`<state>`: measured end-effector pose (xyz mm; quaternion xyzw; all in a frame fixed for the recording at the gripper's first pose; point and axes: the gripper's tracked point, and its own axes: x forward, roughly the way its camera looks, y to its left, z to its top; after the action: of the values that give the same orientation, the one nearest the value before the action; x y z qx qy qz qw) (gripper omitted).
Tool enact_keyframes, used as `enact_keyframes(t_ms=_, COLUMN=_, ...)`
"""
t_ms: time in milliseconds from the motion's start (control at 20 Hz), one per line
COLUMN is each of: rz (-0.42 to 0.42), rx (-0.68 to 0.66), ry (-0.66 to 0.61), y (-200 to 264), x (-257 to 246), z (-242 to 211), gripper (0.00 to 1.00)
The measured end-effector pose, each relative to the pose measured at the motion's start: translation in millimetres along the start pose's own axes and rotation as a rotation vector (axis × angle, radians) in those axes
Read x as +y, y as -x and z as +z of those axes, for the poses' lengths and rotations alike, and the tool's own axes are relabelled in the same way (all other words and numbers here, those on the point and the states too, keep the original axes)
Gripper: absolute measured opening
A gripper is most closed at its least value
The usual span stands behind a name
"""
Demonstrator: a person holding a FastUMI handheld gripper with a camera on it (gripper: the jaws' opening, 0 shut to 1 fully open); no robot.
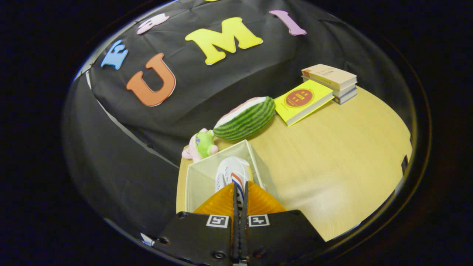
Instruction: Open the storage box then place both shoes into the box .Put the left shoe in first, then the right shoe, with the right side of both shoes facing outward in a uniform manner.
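On the wooden table (pixel 332 155), a clear storage box (pixel 199 177) at its near left corner holds a white shoe (pixel 232 171); the gripper (pixel 240 197) pinches its striped side. Behind sit a watermelon plush (pixel 245 118) and yellow book (pixel 303 101).

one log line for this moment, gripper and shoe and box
gripper: fingers nearly closed, pinching shoe's edge | shoe: white, inside box | box: open, clear, on table | second shoe: not placed yet
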<state>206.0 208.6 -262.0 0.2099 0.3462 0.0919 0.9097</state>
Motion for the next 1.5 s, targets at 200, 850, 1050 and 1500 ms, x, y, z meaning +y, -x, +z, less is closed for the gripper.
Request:
enact_keyframes(t_ms=200, rz=-0.064, rx=-0.144, ry=0.152, y=18.3, x=-4.7, z=27.2, gripper=0.77)
enact_keyframes(t_ms=850, rz=-0.078, rx=-0.377, ry=0.240, y=114.5, x=-29.9, z=85.2, gripper=1.00)
enact_keyframes(t_ms=1050, rz=-0.072, rx=-0.431, ry=0.280, y=145.7, x=-27.9, z=84.1, gripper=1.00)
enact_keyframes(t_ms=1500, rz=-0.120, rx=-0.658, ry=0.385, y=237.6, x=-37.3, z=85.8, gripper=1.00)
